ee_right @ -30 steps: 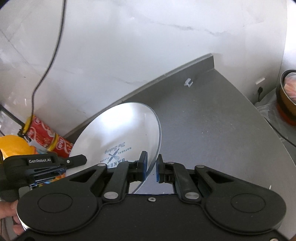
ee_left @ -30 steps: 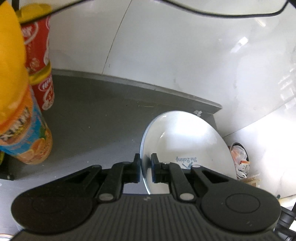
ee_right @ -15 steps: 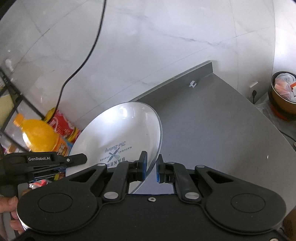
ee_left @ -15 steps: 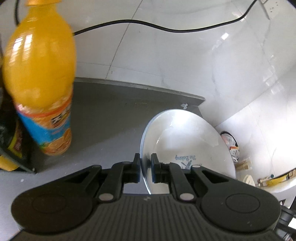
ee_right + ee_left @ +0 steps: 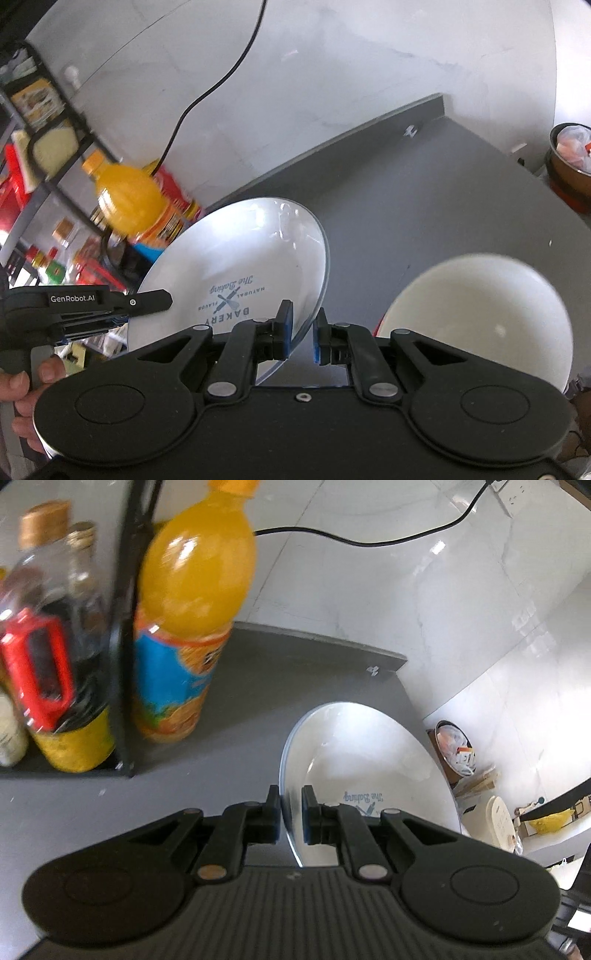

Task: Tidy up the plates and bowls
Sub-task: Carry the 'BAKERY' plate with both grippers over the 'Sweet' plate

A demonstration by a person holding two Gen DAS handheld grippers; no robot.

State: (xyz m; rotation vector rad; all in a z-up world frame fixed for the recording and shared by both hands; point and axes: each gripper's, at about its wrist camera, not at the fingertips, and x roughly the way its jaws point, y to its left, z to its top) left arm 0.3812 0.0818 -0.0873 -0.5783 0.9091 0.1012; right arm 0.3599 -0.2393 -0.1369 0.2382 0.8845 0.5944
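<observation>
Left wrist view: left tongs (image 5: 291, 819) closed on the rim of a white plate (image 5: 369, 771), which stands tilted on edge above the grey surface (image 5: 258, 701).
Right wrist view: right tongs (image 5: 303, 332) narrowed around the opposite rim of the same plate (image 5: 236, 273); whether both pads press the rim is hard to tell.
Plate print: upside-down bakery lettering on its face.
Bowl: a white bowl (image 5: 476, 317) just right of the right tongs, blurred.
Left side: an orange juice bottle (image 5: 188, 616) upright beside a black rack (image 5: 125, 627) of bottles.
Hand: a hand (image 5: 26, 395) grips the left tool's handle.
</observation>
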